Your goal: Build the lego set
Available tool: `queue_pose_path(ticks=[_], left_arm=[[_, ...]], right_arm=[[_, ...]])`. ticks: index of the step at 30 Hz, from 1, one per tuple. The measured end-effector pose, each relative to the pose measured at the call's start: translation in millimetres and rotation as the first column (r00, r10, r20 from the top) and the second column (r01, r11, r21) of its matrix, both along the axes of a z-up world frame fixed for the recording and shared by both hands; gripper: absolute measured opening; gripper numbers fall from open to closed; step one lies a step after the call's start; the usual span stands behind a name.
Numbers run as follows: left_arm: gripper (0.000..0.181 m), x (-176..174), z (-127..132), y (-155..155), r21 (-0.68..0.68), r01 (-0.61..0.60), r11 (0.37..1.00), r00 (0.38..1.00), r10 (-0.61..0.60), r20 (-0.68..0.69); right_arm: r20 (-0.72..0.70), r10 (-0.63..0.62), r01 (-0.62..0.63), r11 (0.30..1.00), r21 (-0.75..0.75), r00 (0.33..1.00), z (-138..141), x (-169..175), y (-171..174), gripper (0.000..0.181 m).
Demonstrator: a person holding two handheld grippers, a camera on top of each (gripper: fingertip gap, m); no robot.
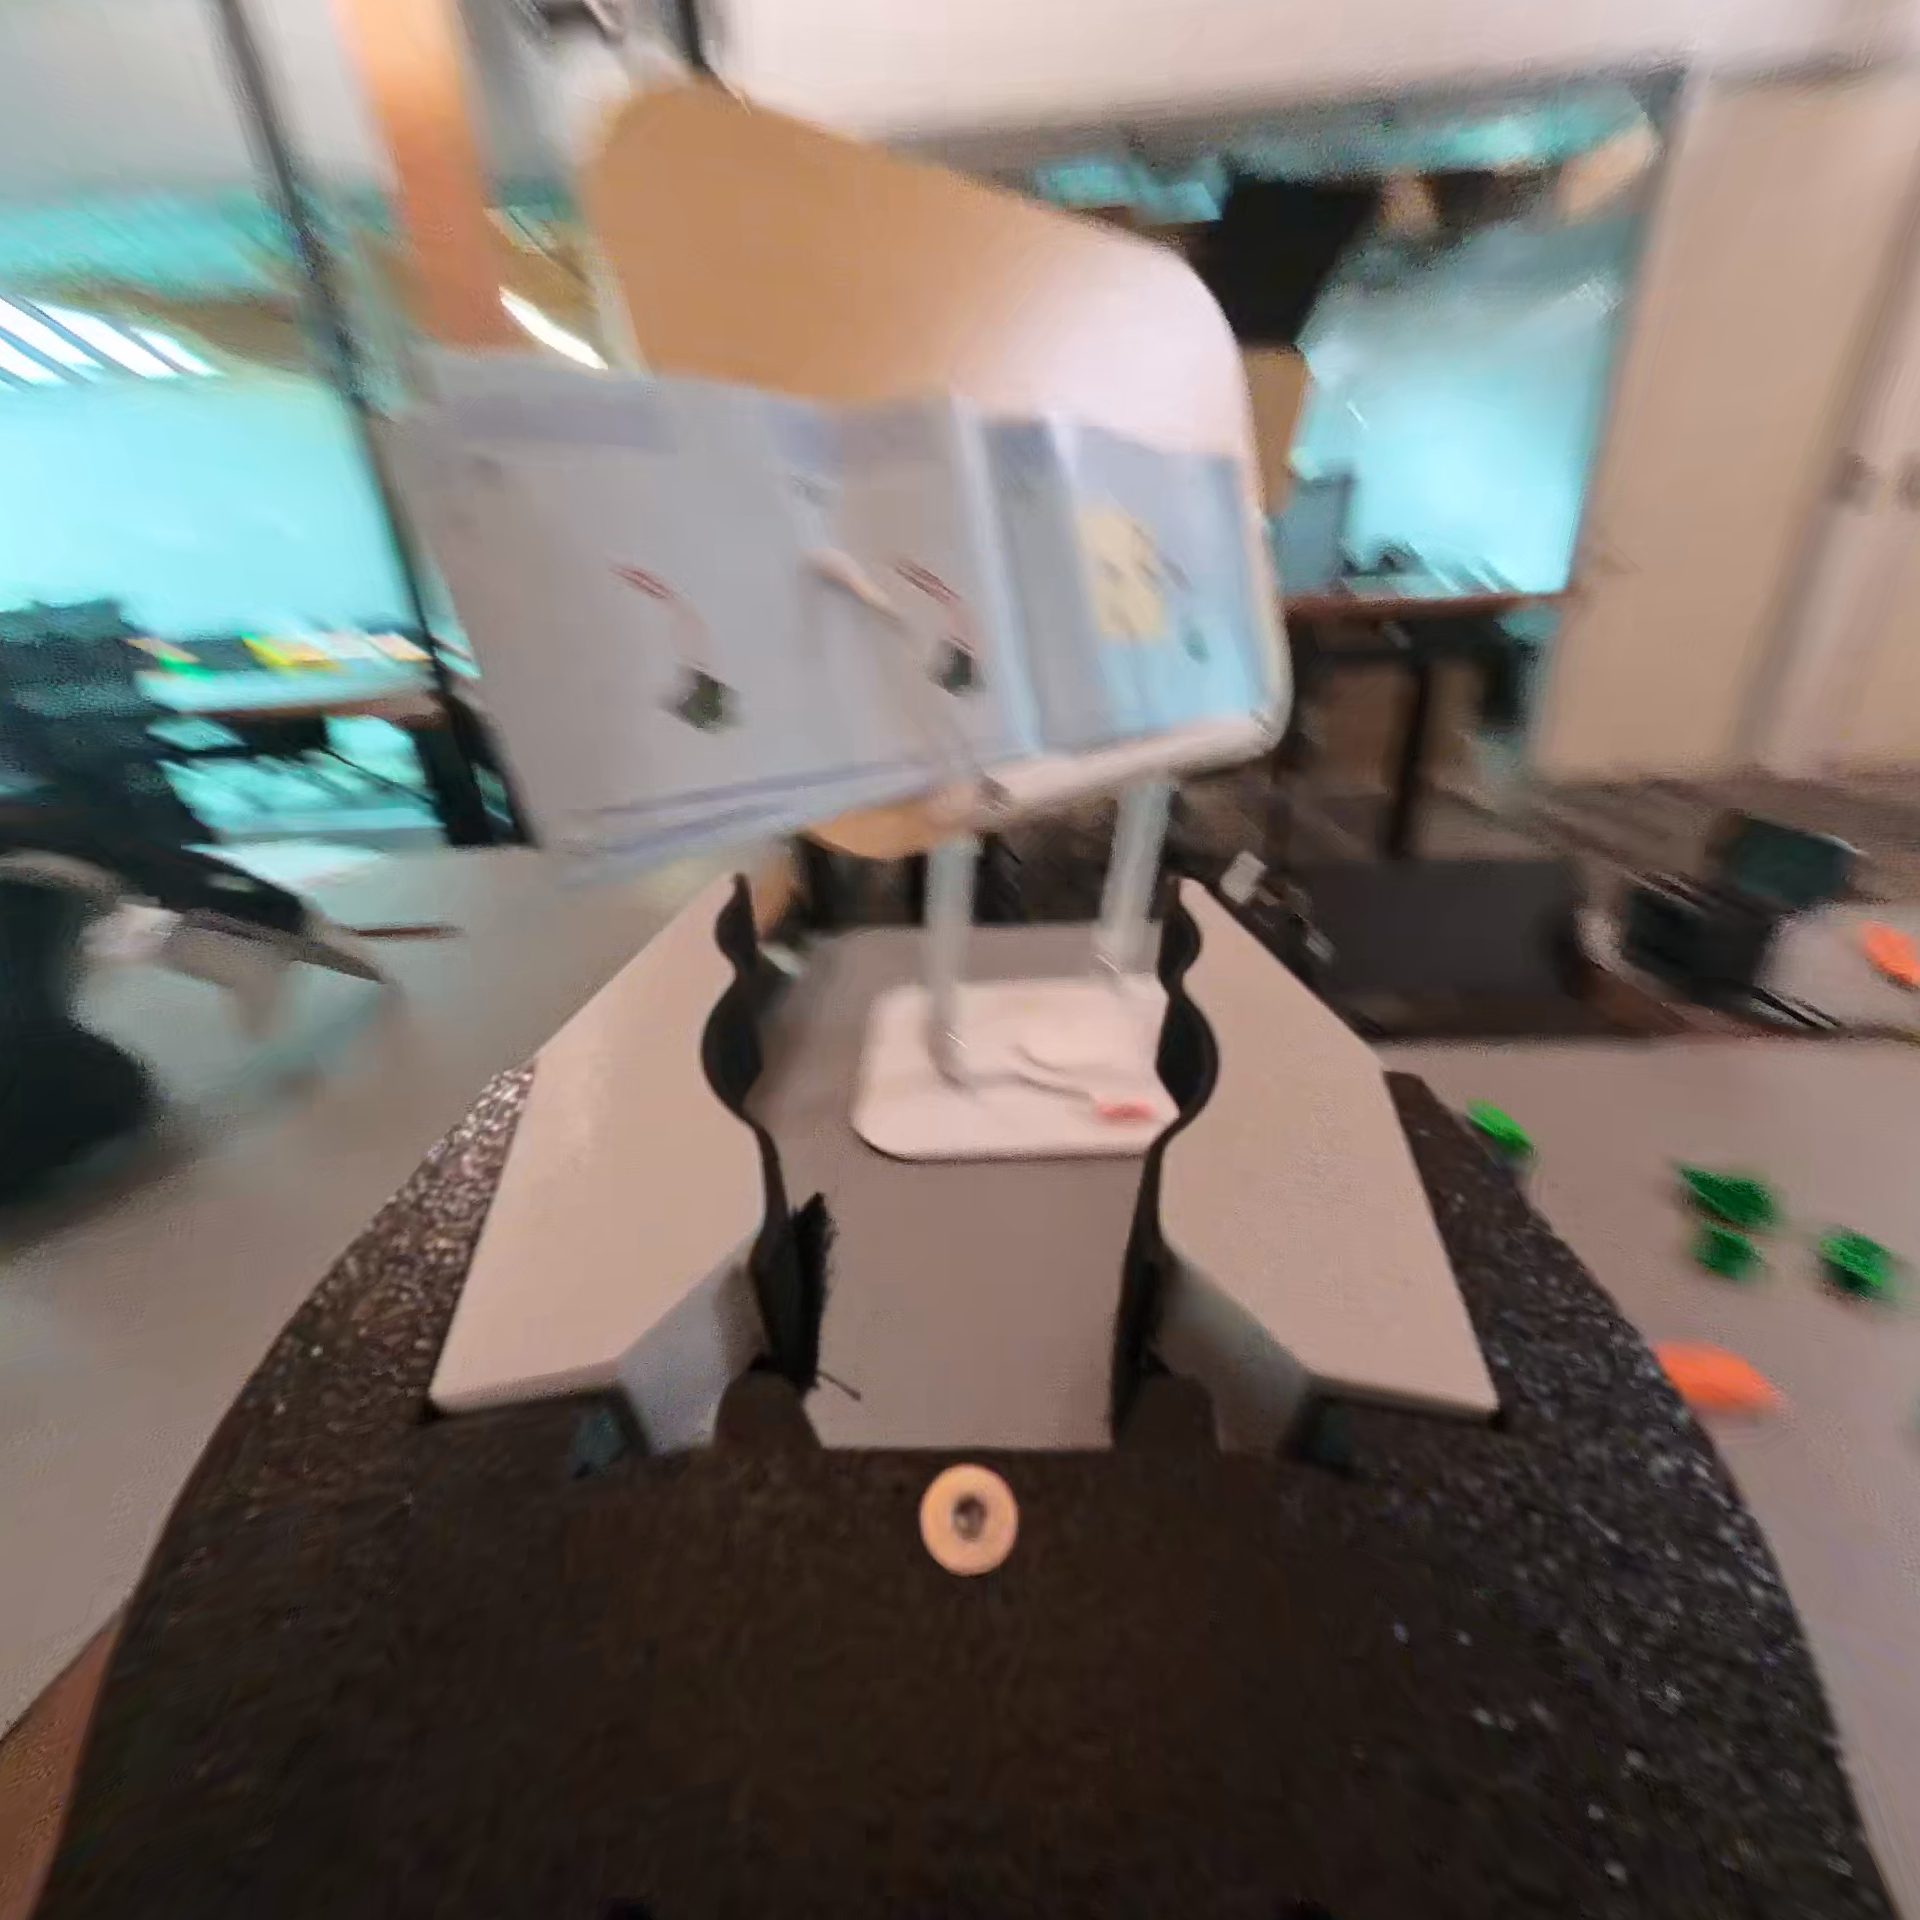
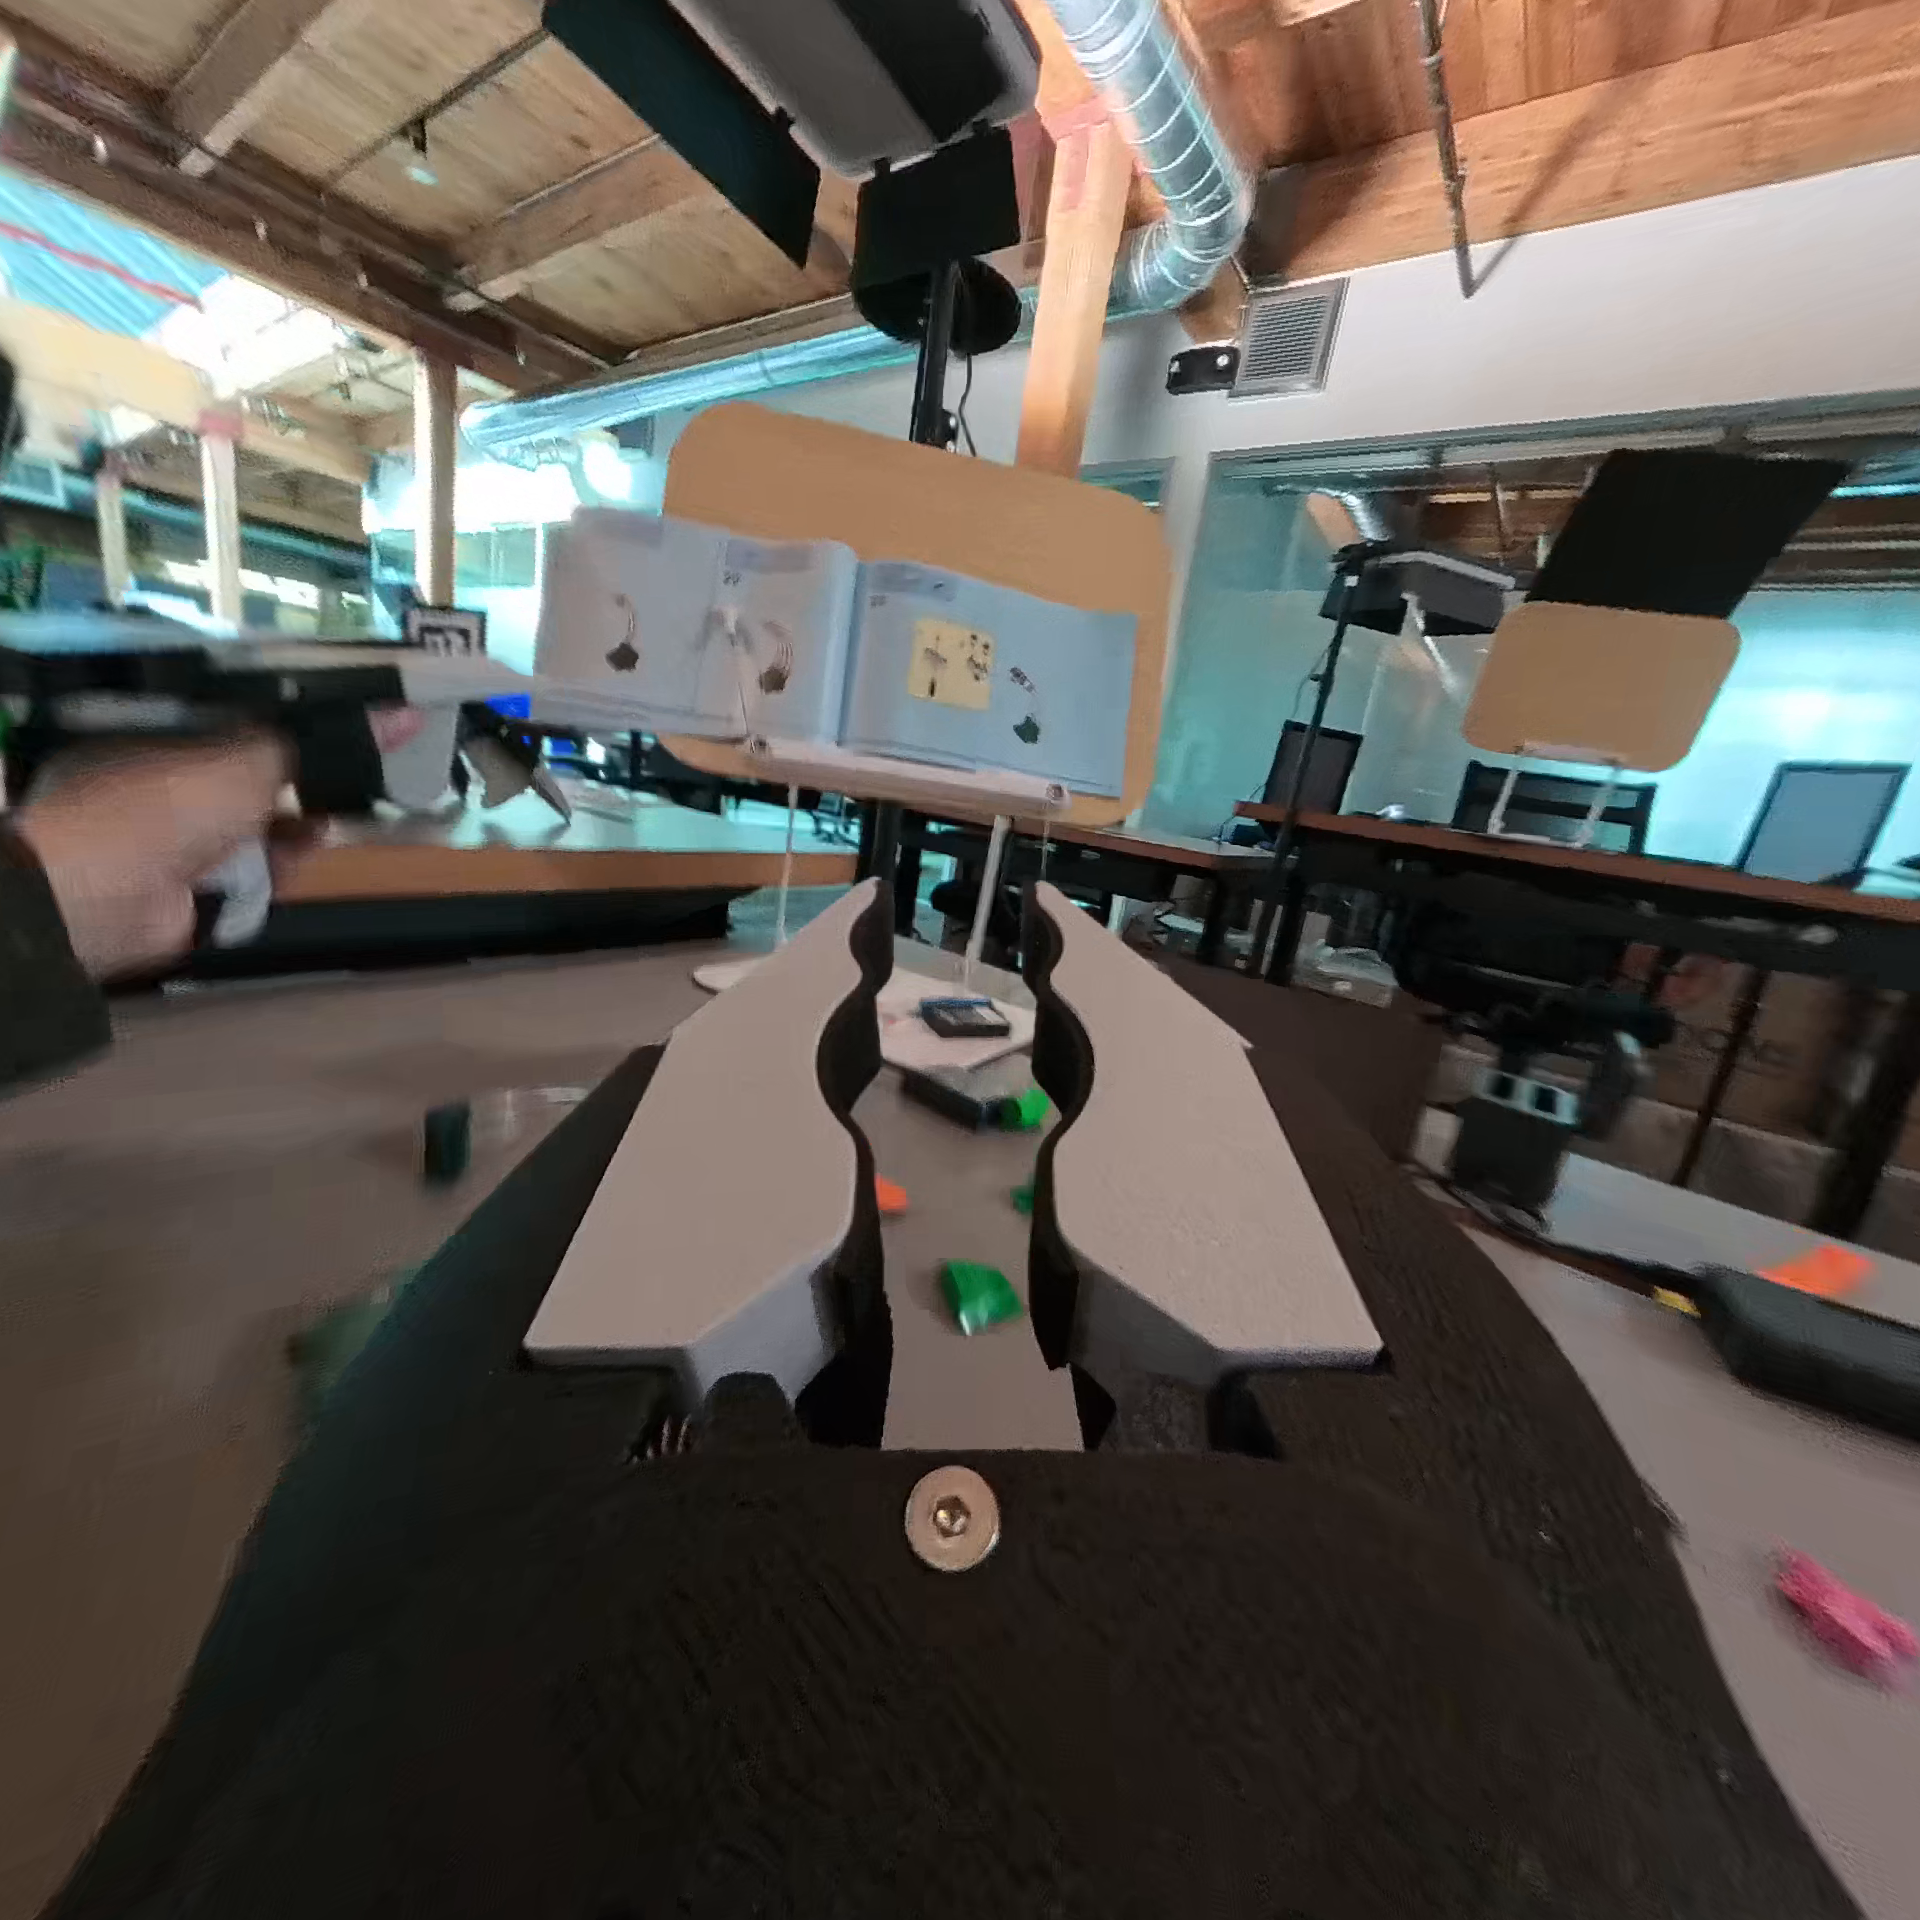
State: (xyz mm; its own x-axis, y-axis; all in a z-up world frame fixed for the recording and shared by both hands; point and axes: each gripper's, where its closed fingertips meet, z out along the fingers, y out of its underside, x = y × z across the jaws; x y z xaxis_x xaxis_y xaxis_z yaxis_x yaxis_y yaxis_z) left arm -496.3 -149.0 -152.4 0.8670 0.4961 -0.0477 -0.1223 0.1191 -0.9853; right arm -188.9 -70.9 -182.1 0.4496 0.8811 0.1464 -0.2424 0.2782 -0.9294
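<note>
My left gripper [image 1: 961,914] is open and empty, held above the grey table [image 1: 260,1195] and pointing at the white base [image 1: 1008,1081] of a stand that holds the open instruction booklet [image 1: 831,613]. Green lego pieces [image 1: 1766,1226] and an orange one [image 1: 1714,1377] lie to its right. My right gripper [image 2: 958,904] is open with a narrower gap and empty, low over the table. A green piece [image 2: 977,1294] and an orange piece [image 2: 890,1195] lie on the table below its fingers. The booklet [image 2: 831,655] is straight ahead.
In the right wrist view the left gripper [image 2: 468,748], held by a hand [image 2: 135,862], is at the far left, blurred. A dark piece [image 2: 447,1138], dark blue pieces [image 2: 961,1091], a pink piece [image 2: 1849,1631] and a black device [image 2: 1818,1340] lie on the table. My hands' fingertips stand some 30 centimeters from each other. The green piece [image 2: 977,1294] is about 15 centimeters from my right fingertips and 30 centimeters from my left.
</note>
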Motion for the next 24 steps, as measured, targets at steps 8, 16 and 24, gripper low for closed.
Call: queue_pose_path(ticks=[8, 16, 24], left_arm=[[0.06, -54, -45, 19, 0.117, -0.093, 0.989, 0.987, 0.075, 0.145], [0.054, -67, -66, 47, 0.017, -0.003, 1.0, 0.98, -0.001, 0.198], [0.049, -73, -73, 64, -0.011, 0.016, 1.0, 0.984, -0.014, 0.176]], right_arm=[[0.105, 0.245, -0.253, 0.965, 0.071, 0.964, 61, -200, 7, 0.022], [0.224, 0.363, -0.389, 0.918, 0.081, 0.904, 101, -322, 11, 0.03], [0.35, 0.218, -0.265, 0.96, 0.09, 0.911, 79, -363, 24, 0.037]])
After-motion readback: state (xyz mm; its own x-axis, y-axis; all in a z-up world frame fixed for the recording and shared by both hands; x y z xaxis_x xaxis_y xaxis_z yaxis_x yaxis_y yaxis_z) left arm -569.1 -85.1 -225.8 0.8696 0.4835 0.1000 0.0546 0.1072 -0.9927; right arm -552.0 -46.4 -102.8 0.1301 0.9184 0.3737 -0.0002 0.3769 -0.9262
